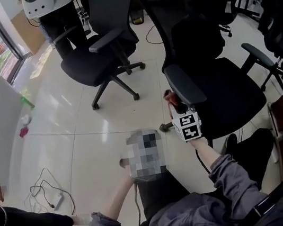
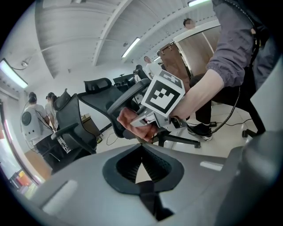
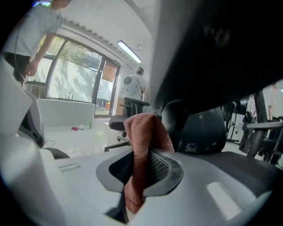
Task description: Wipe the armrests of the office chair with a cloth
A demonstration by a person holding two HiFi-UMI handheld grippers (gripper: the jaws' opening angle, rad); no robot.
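— Where's the cloth?
— The reddish cloth (image 3: 143,132) is pinched tight in the jaws of the right gripper (image 3: 143,153). It sits against the near end of the armrest (image 1: 185,83) on the left side of the black office chair (image 1: 230,95), at the right of the scene.
— And the other one?
— The left gripper (image 2: 141,148) holds nothing and its jaws meet at the tips. It is to the left of that chair, apart from it and facing the cloth.

The right gripper (image 1: 175,108) holds a red cloth (image 1: 170,98) against the near end of the chair's (image 1: 232,94) armrest (image 1: 185,83).
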